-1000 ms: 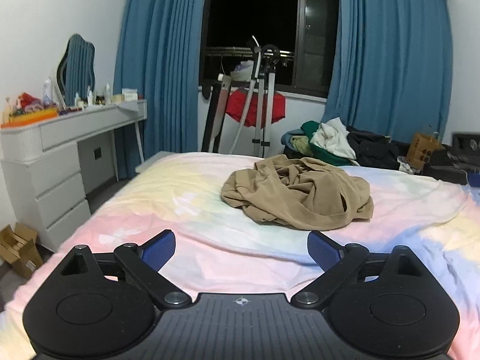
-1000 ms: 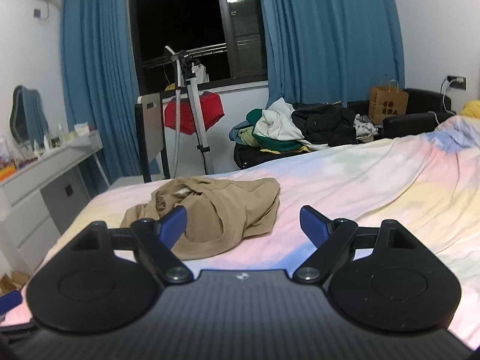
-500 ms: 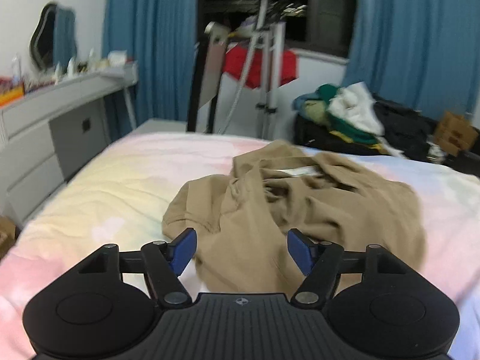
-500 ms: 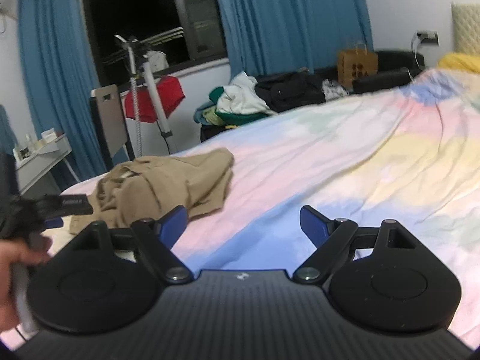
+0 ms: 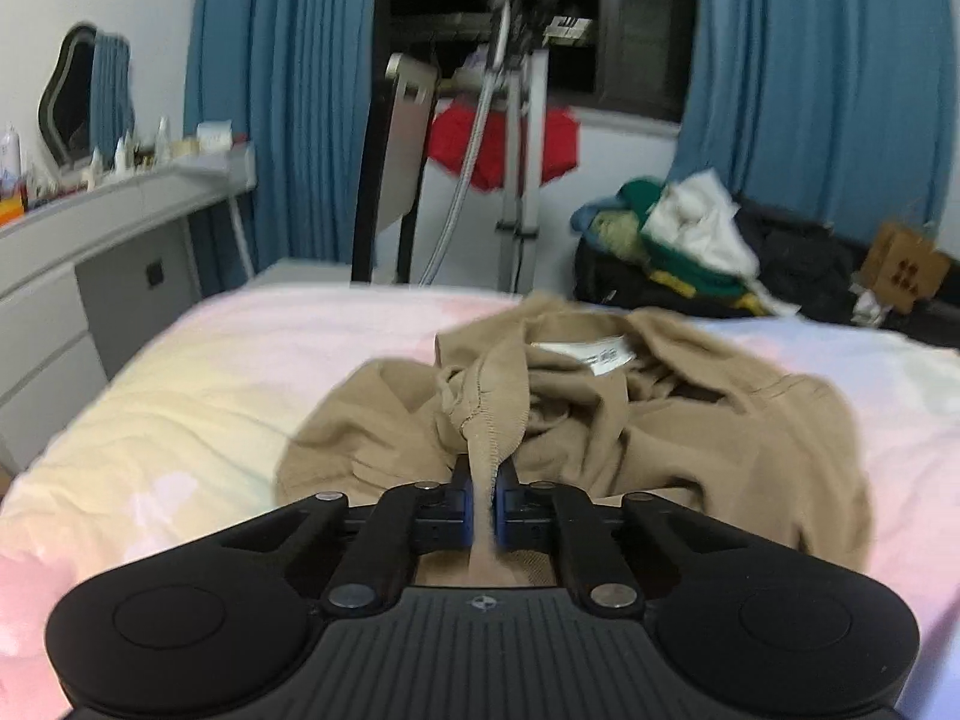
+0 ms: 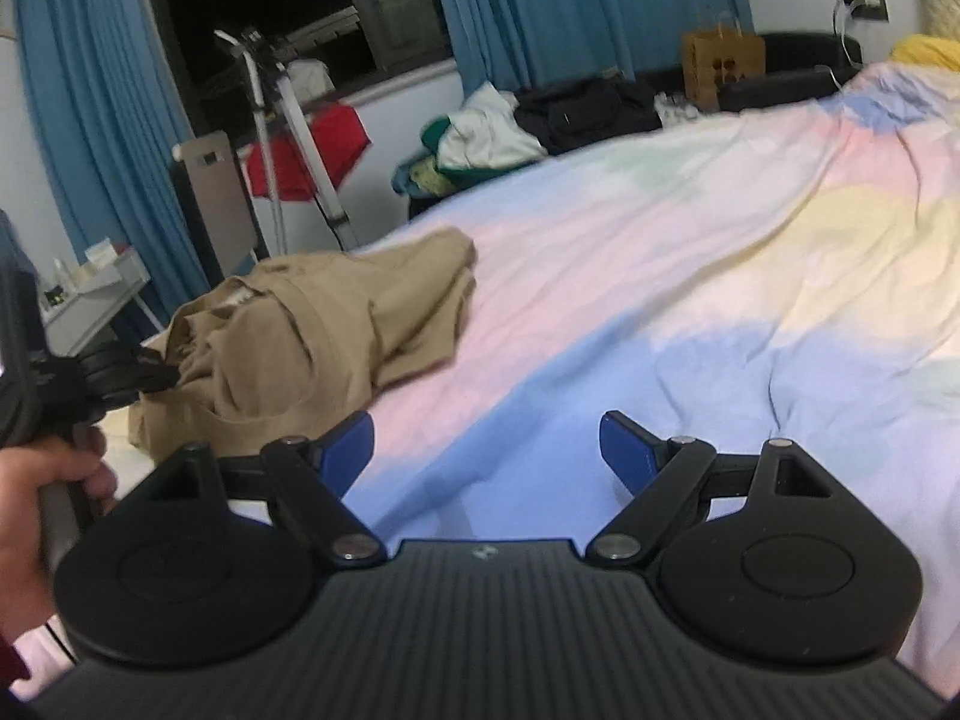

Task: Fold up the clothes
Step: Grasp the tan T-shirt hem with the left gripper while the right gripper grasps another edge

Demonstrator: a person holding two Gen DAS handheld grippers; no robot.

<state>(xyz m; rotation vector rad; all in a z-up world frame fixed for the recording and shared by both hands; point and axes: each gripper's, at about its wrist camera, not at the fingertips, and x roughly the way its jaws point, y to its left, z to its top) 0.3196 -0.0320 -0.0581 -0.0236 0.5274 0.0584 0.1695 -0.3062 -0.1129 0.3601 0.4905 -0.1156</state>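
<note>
A crumpled tan garment (image 5: 630, 420) lies on the pastel bed cover (image 5: 180, 396), with a white label showing near its collar. My left gripper (image 5: 483, 498) is shut on a stitched hem fold of the garment and lifts it slightly. In the right wrist view the garment (image 6: 312, 336) lies at the left, with the left gripper (image 6: 153, 375) pinching its near edge. My right gripper (image 6: 486, 450) is open and empty, above the bare bed cover (image 6: 690, 276), to the right of the garment.
A grey dresser (image 5: 90, 252) stands left of the bed. Beyond the bed's far edge are a tripod stand (image 5: 516, 150), a red cloth, and a pile of clothes (image 5: 690, 240) on a dark sofa. A paper bag (image 6: 723, 63) stands farther right.
My left gripper moved forward to the tan garment and shut on its hem. My right gripper swung to the right, away from the garment, and stayed open.
</note>
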